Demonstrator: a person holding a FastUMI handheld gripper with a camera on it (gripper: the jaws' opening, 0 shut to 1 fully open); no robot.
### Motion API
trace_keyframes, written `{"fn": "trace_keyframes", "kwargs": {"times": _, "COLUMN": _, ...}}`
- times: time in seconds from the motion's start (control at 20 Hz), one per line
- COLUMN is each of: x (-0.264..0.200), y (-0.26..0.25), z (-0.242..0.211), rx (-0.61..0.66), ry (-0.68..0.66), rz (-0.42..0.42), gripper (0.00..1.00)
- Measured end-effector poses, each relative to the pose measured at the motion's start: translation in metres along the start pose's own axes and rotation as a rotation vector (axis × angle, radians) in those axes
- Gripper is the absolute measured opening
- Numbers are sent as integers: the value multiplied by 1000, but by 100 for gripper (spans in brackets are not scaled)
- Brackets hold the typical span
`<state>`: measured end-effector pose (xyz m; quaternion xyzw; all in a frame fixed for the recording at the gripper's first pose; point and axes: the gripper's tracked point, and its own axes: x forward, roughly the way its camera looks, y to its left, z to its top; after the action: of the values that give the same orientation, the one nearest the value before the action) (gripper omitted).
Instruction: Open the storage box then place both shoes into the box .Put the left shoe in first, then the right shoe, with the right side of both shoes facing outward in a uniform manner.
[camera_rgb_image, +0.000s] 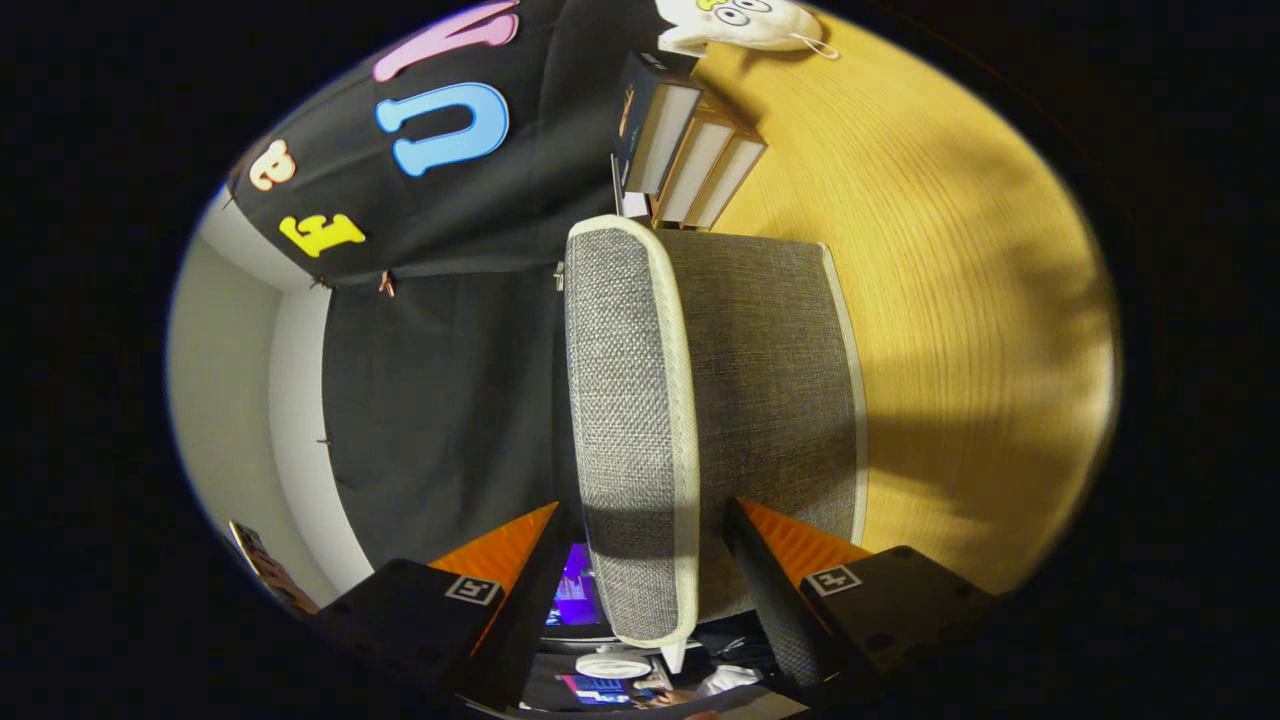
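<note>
We see our gripper (650, 540) rolled onto its side, its two fingers spread wide, one to each side of the grey fabric storage box (760, 400). The box's lid (625, 420), grey weave with pale piping, stands in the gap between the fingers; we cannot tell whether either finger actually presses on it. The box sits on a wooden table (960, 330) that runs off toward three o'clock. Beyond the box, at about twelve o'clock, a row of books (690, 150) stands, and past them a white plush toy (745, 22) is cut off partway. Below the fingers at six o'clock, small blurred shapes are too unclear to name.
</note>
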<state>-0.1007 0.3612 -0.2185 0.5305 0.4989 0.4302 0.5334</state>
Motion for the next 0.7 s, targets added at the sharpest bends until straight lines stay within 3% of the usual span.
{"fn": "trace_keyframes", "kwargs": {"times": 0.05, "x": 2, "y": 0, "z": -1, "rx": 8, "ry": 7, "rz": 3, "gripper": 79}}
{"fn": "trace_keyframes", "kwargs": {"times": 0.1, "x": -2, "y": 6, "z": -1, "rx": 23, "ry": 20, "rz": 21, "gripper": 79}}
{"fn": "trace_keyframes", "kwargs": {"times": 0.2, "x": -11, "y": 8, "z": 3, "rx": 51, "ry": 30, "rz": 32, "gripper": 69}}
{"fn": "trace_keyframes", "kwargs": {"times": 0.25, "x": -12, "y": 12, "z": 3, "rx": 43, "ry": 29, "rz": 53, "gripper": 56}}
{"fn": "trace_keyframes", "kwargs": {"times": 0.35, "x": -16, "y": 21, "z": 5, "rx": 20, "ry": -18, "rz": 70, "gripper": 20}}
{"fn": "trace_keyframes", "kwargs": {"times": 0.5, "x": -16, "y": 39, "z": -3, "rx": -40, "ry": -29, "rz": 104, "gripper": 5}}
{"fn": "trace_keyframes", "kwargs": {"times": 0.7, "x": -12, "y": 69, "z": -15, "rx": -128, "ry": -50, "rz": 108, "gripper": 5}}
